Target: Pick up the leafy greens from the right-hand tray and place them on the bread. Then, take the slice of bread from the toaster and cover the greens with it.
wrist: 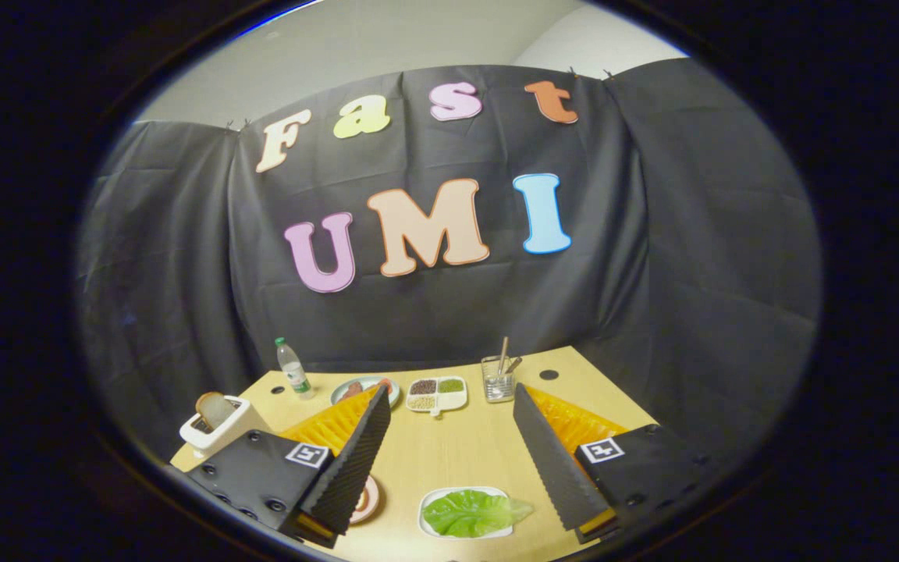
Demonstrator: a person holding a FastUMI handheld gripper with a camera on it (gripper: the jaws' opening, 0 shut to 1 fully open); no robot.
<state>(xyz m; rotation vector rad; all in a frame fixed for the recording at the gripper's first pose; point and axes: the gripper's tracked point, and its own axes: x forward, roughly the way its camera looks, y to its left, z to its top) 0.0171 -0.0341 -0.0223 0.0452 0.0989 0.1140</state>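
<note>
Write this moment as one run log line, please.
gripper: open, holding nothing | leafy greens: on tray, between fingers | bread: in toaster

1. The handheld two-finger gripper (pixel 449 398) is held above the surface, pointing forward and slightly downward.
2. The jaws stand wide apart, with a broad open gap between them.
3. The left finger (pixel 352 460) and the right finger (pixel 555 464) each present a ribbed inner pad facing the gap.
4. Both fingers angle inward toward their tips.
5. Each finger mount carries a square black-and-white marker tag on its upper face.
6. Nothing is gripped; neither pad contacts anything.
</note>
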